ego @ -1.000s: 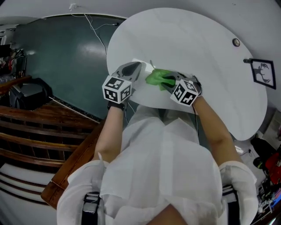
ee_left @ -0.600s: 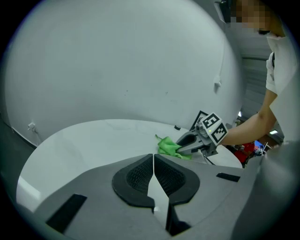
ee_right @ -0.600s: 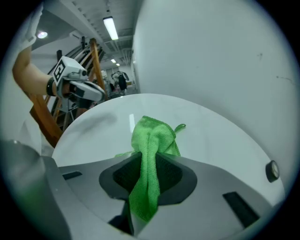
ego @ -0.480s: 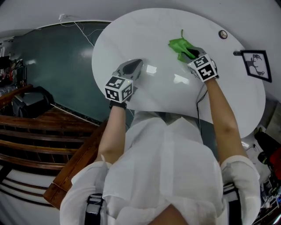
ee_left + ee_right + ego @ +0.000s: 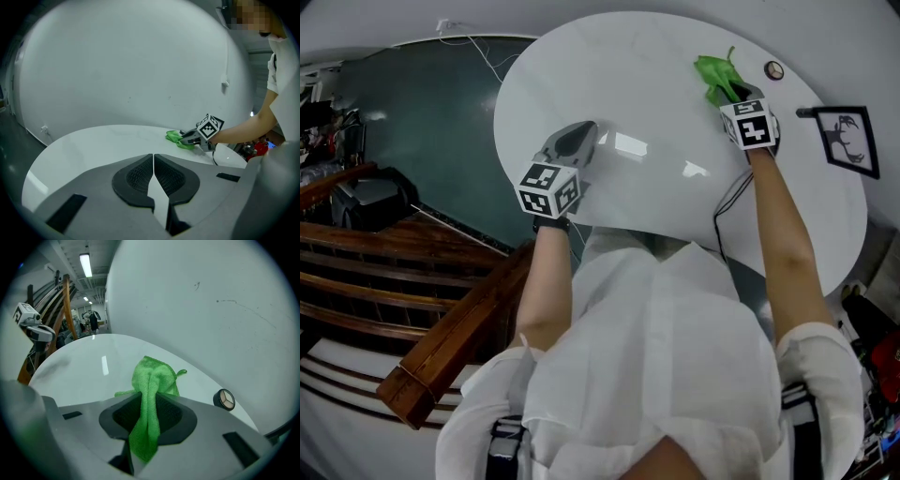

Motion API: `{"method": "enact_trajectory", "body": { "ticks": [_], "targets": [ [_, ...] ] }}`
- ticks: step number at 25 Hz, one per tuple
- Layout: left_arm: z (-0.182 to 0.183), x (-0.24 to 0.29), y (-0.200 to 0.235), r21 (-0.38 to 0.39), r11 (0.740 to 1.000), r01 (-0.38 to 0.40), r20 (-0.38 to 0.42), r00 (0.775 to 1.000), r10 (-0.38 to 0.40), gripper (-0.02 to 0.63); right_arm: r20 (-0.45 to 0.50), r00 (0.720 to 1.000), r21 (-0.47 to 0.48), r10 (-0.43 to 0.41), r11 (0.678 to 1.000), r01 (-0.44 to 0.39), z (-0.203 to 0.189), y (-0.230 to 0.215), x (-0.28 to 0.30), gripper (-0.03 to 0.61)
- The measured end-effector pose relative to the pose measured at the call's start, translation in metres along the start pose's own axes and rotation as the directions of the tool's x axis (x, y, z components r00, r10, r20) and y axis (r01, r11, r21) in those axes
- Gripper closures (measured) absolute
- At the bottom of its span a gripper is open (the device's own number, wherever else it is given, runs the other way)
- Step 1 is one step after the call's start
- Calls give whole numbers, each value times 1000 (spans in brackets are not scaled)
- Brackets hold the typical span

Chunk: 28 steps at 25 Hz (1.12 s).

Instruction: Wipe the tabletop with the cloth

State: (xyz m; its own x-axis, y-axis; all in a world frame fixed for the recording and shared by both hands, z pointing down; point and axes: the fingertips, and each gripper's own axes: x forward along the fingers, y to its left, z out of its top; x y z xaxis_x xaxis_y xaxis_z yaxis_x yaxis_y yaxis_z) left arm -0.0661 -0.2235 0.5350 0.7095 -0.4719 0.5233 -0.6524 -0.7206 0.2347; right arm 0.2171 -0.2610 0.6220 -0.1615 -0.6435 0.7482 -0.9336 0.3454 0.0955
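A green cloth (image 5: 716,75) lies spread on the white round tabletop (image 5: 656,103) near its far right side. My right gripper (image 5: 734,95) is shut on the cloth (image 5: 149,394), which is pinched between the jaws and fans out ahead on the table. My left gripper (image 5: 572,142) rests over the near left part of the table, shut with nothing between its jaws (image 5: 153,164). In the left gripper view the cloth (image 5: 178,138) and the right gripper (image 5: 194,137) show far across the table.
A small round disc (image 5: 774,69) (image 5: 224,400) sits on the table just right of the cloth. A black framed picture (image 5: 849,139) lies at the table's right edge. Wooden rails (image 5: 412,281) and dark floor lie to the left.
My right gripper has pushed the cloth away from the near middle of the table to the far right, close to the disc. The left gripper has stayed about where it was.
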Motion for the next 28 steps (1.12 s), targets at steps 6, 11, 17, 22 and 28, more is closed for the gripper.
{"method": "enact_trajectory", "body": {
  "ticks": [6, 11, 17, 22, 28],
  "targets": [
    [-25, -26, -9, -11, 1000, 7, -27, 1000, -8, 594, 35, 999, -13, 28, 1000, -27, -9, 53, -18, 495],
    [-40, -43, -14, -16, 999, 43, -21, 999, -44, 594, 40, 992, -92, 124, 989, -120, -18, 138, -38, 497],
    [-57, -68, -25, -10, 996, 93, -11, 996, -94, 594, 9, 974, -174, 225, 960, -220, -37, 228, -61, 497],
    [-70, -85, -31, -11, 994, 109, -2, 994, -109, 594, -20, 952, -231, 307, 925, -303, -59, 279, -82, 495],
    [-83, -99, -44, 6, 987, 159, 0, 987, -159, 594, -63, 920, -231, 387, 891, -391, -94, 330, -114, 495]
  ]
}}
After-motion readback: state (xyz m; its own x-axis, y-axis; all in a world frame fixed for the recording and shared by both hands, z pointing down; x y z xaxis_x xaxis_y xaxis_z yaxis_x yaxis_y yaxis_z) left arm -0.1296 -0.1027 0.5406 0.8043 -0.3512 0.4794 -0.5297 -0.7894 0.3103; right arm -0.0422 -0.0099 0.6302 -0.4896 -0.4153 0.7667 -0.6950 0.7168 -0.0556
